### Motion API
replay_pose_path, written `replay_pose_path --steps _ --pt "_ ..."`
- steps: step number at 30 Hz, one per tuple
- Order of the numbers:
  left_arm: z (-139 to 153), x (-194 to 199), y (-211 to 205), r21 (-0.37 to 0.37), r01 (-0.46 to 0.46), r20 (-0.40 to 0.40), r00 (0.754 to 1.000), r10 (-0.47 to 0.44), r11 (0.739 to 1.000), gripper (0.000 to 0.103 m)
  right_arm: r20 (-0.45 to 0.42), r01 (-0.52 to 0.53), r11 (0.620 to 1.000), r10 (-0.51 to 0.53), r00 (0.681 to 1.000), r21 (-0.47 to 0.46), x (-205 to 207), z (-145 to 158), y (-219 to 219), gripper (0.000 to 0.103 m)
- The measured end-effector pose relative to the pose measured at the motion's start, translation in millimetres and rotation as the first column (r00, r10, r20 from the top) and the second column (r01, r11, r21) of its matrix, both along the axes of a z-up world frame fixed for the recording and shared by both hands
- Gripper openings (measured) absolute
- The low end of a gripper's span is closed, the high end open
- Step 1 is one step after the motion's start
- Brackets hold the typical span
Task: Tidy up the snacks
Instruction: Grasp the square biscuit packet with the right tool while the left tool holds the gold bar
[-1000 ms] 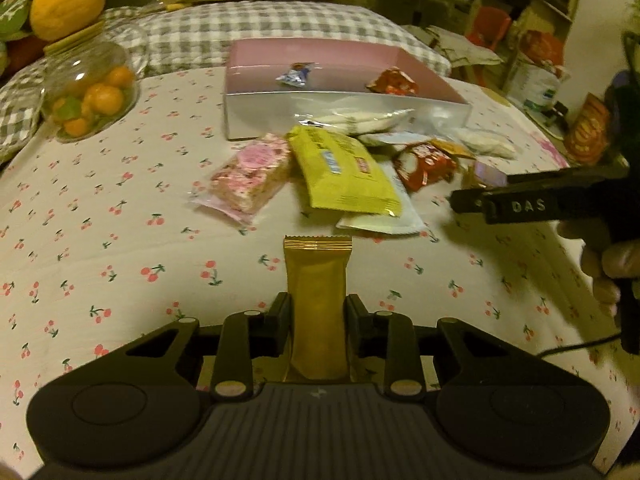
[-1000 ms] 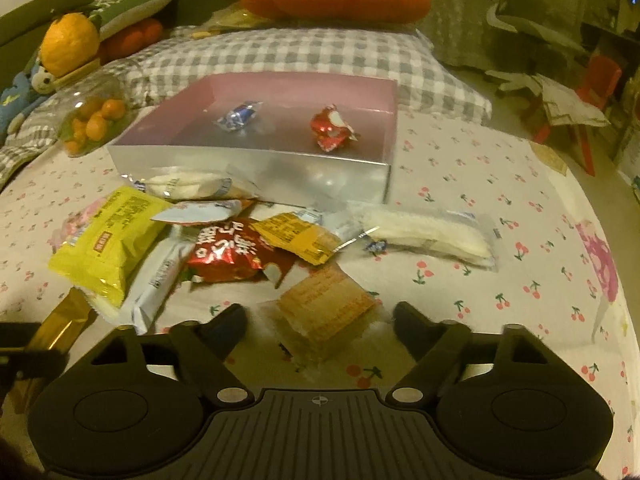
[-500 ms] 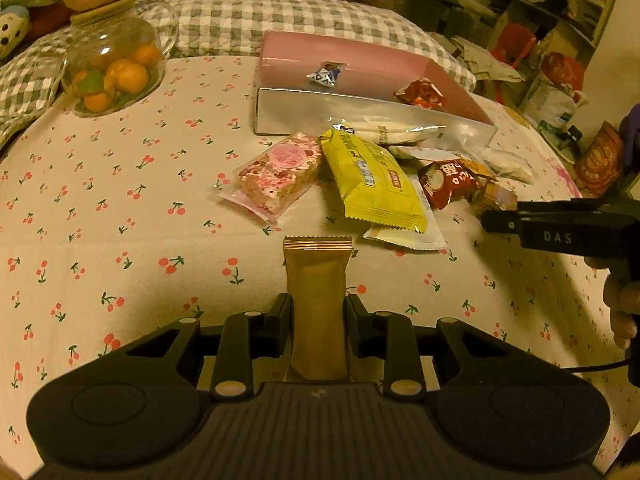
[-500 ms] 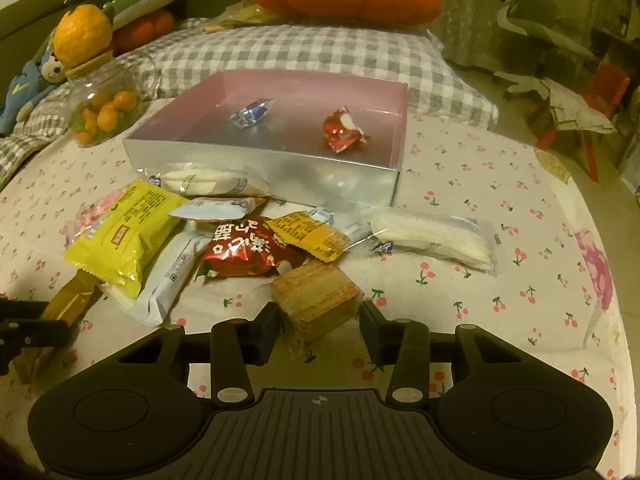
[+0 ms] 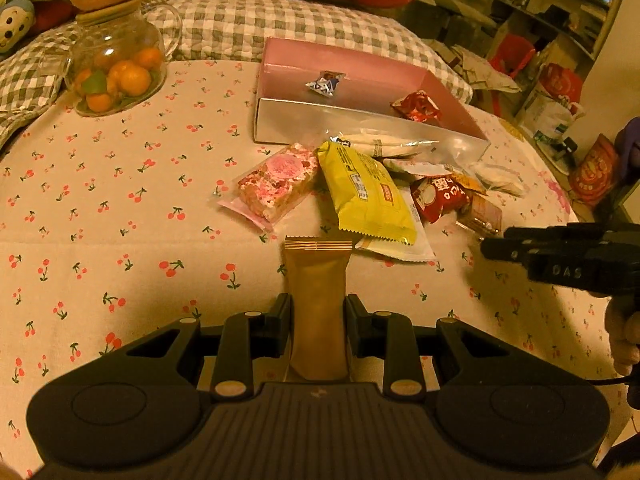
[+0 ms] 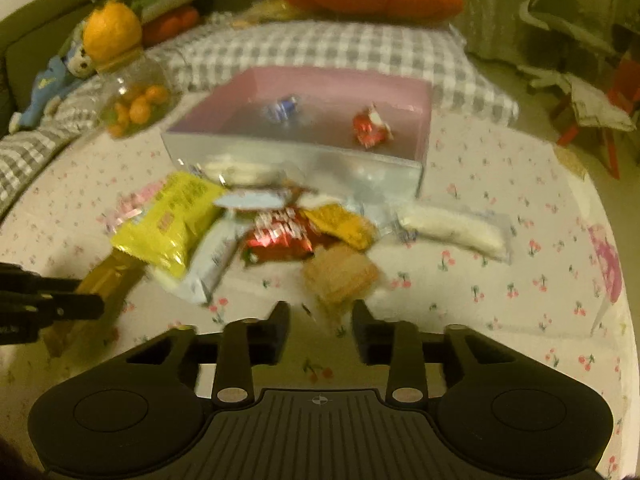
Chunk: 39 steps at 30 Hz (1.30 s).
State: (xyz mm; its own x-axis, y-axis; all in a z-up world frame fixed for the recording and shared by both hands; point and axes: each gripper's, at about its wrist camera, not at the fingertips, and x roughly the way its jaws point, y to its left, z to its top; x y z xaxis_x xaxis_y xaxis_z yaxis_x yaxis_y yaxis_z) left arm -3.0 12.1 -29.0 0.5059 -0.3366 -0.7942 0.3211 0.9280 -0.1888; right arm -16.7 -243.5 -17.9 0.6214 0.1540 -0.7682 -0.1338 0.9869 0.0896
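Snacks [image 5: 368,196]: heaped on cloth [image 5: 120,220] before box [image 5: 320,120], two pieces already inside; left gripper [image 5: 318,320] clamps gold bar [image 5: 318,288], likely for boxing; right gripper [image 6: 322,320], jaws just reopening slightly, straddles cracker pack [image 6: 340,280], apparently unpinched.

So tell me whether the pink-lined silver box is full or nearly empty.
Nearly empty: the pink-lined silver box holds only a blue-wrapped candy and a red-wrapped candy; its pink floor is otherwise bare.

Cherry-print tablecloth [image 5: 120,240] under snack packets [image 5: 368,192]
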Motion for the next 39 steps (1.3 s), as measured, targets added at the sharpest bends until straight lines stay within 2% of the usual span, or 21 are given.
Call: replay_pose_path --steps 1,3,11,12,14,16,19,23,31,39 --pt "-0.5 -0.1 -0.1 0.001 0.000 -0.002 1.000 0.000 1.000 0.026 -0.012 0.009 1.000 -0.009 1.000 -0.002 0.9 -3.0 -1.0 0.057" --pt "-1.4 0.2 -1.1 0.002 0.001 -0.006 1.000 -0.001 1.000 0.026 -0.017 0.027 1.000 -0.027 0.999 0.005 2.9 -7.3 -3.9 0.070" --pt "0.6 0.6 -10.0 0.004 0.019 -0.002 1.000 -0.019 1.000 0.026 0.008 0.046 0.999 -0.046 0.999 -0.002 27.9 -14.6 -3.3 0.077" --pt "0.5 0.4 -10.7 0.006 0.022 -0.001 1.000 -0.022 1.000 0.026 0.016 0.042 0.999 -0.041 0.999 -0.010 29.7 -15.2 -1.5 0.076" --pt "0.1 0.4 -11.5 0.009 0.024 -0.001 1.000 -0.024 1.000 0.026 0.027 0.033 0.999 -0.033 0.999 -0.013 31.7 -14.9 0.4 0.068" --pt "-0.3 0.3 -11.5 0.010 0.025 -0.001 1.000 -0.025 1.000 0.026 0.037 0.014 1.000 -0.013 0.999 -0.021 31.4 -13.3 3.0 0.051" --pt "-1.2 0.2 -10.6 0.012 0.024 -0.004 1.000 -0.024 1.000 0.026 0.041 -0.013 0.999 0.015 0.999 -0.047 28.9 -10.6 7.4 0.043" --pt "1.1 -0.1 -9.3 0.008 0.021 0.002 1.000 -0.021 1.000 0.026 0.047 -0.030 0.997 0.033 0.998 -0.067 23.9 -5.7 10.2 0.043" --pt "15.4 -0.9 -0.8 -0.018 0.005 0.040 0.999 -0.004 1.000 0.026 0.057 -0.053 0.998 0.055 0.997 -0.027 11.7 11.5 8.1 0.043" --pt "26.8 2.8 2.8 -0.066 -0.002 0.034 0.999 0.004 0.998 0.026 0.086 -0.065 0.998 0.065 0.994 0.007 4.2 33.3 7.7 0.043"
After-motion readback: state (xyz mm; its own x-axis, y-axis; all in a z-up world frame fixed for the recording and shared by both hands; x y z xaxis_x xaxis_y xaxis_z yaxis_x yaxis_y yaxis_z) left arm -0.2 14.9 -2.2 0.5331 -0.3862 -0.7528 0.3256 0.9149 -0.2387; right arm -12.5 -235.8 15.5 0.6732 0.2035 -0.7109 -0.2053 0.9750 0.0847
